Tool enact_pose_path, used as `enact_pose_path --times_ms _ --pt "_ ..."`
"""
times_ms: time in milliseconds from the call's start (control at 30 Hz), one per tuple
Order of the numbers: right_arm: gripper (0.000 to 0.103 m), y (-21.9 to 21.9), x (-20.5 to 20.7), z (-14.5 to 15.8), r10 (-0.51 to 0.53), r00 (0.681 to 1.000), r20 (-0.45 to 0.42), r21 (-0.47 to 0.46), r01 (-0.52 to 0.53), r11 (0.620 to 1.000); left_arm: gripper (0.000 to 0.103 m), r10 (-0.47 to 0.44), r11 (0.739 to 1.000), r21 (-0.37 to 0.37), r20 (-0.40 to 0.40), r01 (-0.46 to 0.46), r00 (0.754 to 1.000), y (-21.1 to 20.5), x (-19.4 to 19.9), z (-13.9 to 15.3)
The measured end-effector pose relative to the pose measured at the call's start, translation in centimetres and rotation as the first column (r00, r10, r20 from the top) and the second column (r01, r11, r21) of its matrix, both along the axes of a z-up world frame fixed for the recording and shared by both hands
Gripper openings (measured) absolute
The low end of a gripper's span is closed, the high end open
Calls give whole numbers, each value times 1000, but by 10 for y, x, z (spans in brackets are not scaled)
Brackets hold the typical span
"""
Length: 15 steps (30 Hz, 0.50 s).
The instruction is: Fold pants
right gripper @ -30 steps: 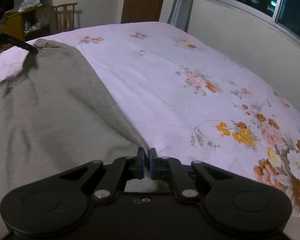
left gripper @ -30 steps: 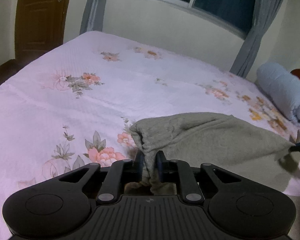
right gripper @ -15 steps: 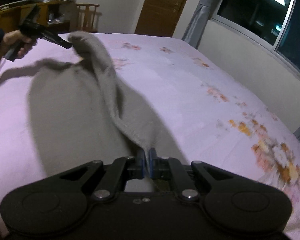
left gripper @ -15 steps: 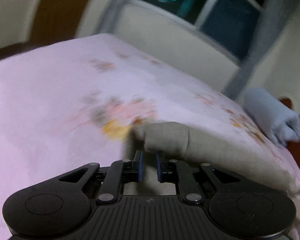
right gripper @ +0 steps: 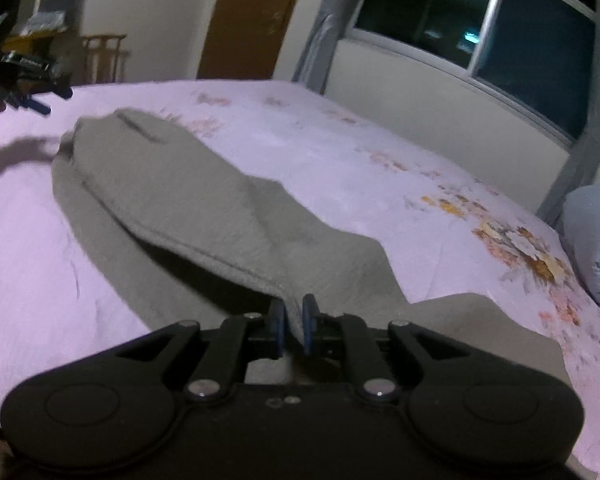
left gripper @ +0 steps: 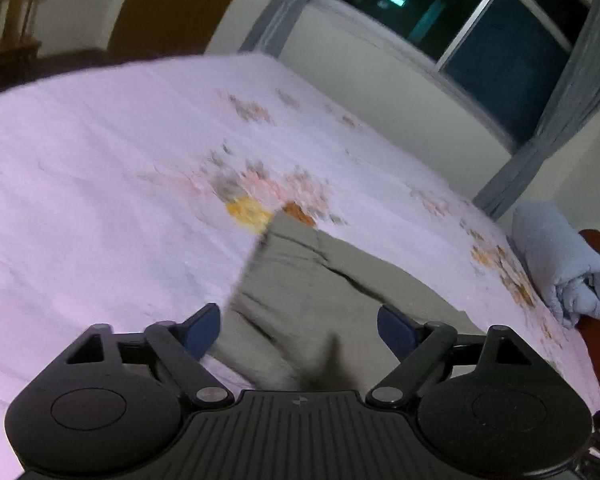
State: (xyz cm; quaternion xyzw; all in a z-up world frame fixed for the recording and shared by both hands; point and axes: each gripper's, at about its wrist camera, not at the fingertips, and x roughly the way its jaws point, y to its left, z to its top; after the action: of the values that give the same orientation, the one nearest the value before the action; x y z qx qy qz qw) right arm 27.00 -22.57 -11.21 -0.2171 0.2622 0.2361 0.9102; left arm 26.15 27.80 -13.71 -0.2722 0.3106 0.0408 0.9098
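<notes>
Grey knit pants (right gripper: 204,200) lie on a pink floral bed sheet (right gripper: 340,148), one layer folded over another. In the left wrist view the pants (left gripper: 320,288) lie flat just ahead of my left gripper (left gripper: 300,326), which is open wide and empty above them. My right gripper (right gripper: 294,320) is shut on an edge of the pants, with the cloth pinched between its blue pads. The left gripper also shows far left in the right wrist view (right gripper: 32,84), off the cloth.
A rolled light-blue blanket (left gripper: 560,260) lies at the bed's right end, also in the right wrist view (right gripper: 596,240). A window with grey curtains (left gripper: 560,92) runs along the far wall. A brown door (right gripper: 252,16) and a wooden chair (right gripper: 100,56) stand beyond the bed.
My left gripper has opened and let go of the pants, which now lie folded on the bed. My right gripper has carried its edge across and stays shut on it.
</notes>
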Motion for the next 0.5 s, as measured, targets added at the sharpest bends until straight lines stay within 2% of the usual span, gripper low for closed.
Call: enact_pose_path --times_ms 67,167,267,367,433,500 --pt "1 -3 2 -2 5 1000 -3 -2 -5 1000 65 -4 999 -42 -45 2 999 -6 11 -3" --pt "1 -2 4 -4 11 1000 -13 -7 -11 1000 45 15 994 -102 -88 -24 996 -7 22 -10" --pt "1 2 -5 -7 25 1000 -6 -30 -25 999 43 31 991 -130 -101 -44 994 -8 25 -18" --pt "1 0 -7 -9 19 1000 -10 -3 -19 1000 43 78 989 -114 -148 -95 986 -7 29 -27" --pt "1 -6 -9 -11 17 1000 -14 7 -17 1000 43 99 982 -145 -141 -119 985 -5 26 -31" --pt "1 -5 -9 -12 20 1000 -15 5 -20 1000 43 108 982 -140 -146 -128 983 -7 26 -33"
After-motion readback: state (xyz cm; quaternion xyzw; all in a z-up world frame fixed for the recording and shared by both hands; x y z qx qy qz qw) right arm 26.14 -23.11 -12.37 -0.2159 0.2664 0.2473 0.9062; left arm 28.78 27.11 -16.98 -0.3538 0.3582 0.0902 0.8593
